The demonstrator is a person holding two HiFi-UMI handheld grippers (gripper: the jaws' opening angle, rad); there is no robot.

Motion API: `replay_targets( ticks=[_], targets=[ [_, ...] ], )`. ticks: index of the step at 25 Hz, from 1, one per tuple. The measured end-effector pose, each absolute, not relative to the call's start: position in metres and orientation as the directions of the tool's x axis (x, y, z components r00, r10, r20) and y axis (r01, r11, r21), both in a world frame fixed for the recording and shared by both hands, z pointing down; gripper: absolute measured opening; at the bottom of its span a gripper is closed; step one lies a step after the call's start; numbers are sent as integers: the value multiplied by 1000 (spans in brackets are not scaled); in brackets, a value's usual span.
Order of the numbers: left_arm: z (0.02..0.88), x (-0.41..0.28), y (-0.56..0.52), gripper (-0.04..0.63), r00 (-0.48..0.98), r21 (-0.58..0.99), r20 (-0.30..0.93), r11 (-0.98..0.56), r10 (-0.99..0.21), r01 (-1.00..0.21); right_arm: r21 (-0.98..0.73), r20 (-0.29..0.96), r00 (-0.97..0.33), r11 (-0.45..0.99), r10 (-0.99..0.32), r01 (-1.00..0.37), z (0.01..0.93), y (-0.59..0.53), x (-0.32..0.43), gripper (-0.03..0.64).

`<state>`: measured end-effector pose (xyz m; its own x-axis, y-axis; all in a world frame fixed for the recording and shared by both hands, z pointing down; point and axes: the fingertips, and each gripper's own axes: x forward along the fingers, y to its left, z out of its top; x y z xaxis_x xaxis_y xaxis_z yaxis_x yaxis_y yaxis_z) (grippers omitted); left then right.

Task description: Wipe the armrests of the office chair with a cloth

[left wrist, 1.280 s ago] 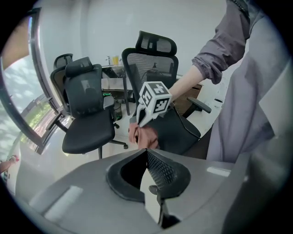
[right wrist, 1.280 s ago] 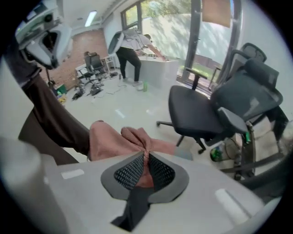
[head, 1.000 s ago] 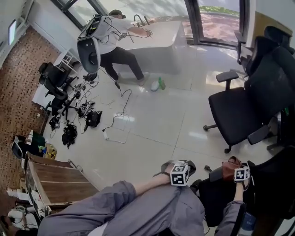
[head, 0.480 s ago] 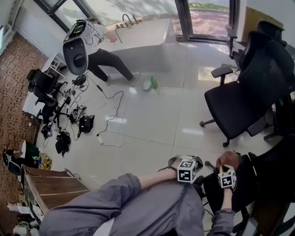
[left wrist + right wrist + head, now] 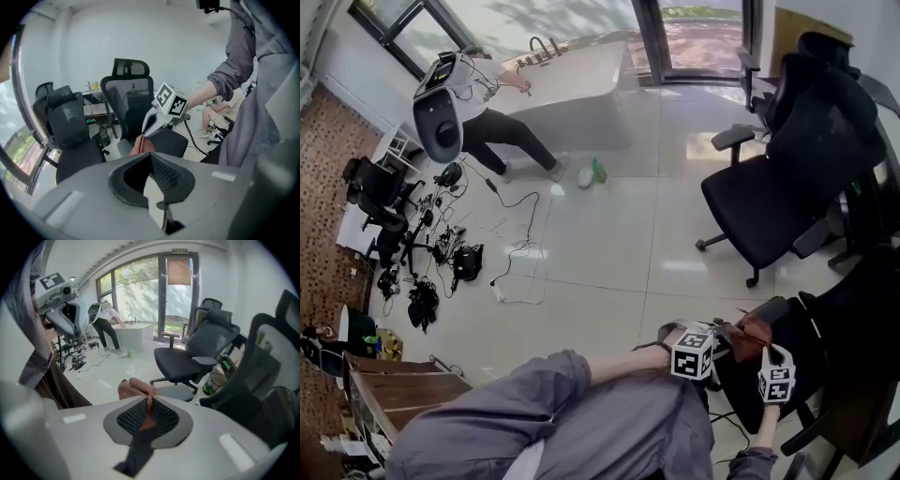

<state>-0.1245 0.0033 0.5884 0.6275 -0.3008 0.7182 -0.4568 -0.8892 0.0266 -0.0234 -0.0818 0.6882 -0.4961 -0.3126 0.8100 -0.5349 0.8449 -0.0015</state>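
Glossy white floor tiles (image 5: 609, 234) all round, and I've got the black mesh office chair (image 5: 853, 337) at lower right. Right gripper (image 5: 149, 411) is clamped on the reddish-brown cloth (image 5: 136, 387), fabric pinched between its 2 pads and bunched ahead of the tips, just beside the grey armrest pad (image 5: 180, 393). Left gripper (image 5: 150, 174) stands slightly parted, nothing between its jaws.

I see a glossy pale tiled floor (image 5: 609, 234) lit by daylight from tall windows (image 5: 136, 291) and a glass door (image 5: 178, 301). A white counter (image 5: 572, 70) stands by them, a spare black chair (image 5: 759, 211) nearby, cables (image 5: 520, 246) trailing toward brown carpet (image 5: 323, 253)
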Motion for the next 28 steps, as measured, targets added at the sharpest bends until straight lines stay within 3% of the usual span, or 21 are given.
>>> replay_targets(
  ticks=[14,22,28],
  targets=[
    [578,33,57,17,670,41,708,-933,-224,-356,178,855,-186,610,-484,-772,676,-70,316,29],
    [575,71,65,17,661,-14,716,-951,-226,-310,182,847,-127,506,-517,-843,703,-77,396,29],
    [579,104,70,17,661,-8,728,-966,-182,-258,204,891,-15,431,-454,-879,734,-57,443,29]
  ],
)
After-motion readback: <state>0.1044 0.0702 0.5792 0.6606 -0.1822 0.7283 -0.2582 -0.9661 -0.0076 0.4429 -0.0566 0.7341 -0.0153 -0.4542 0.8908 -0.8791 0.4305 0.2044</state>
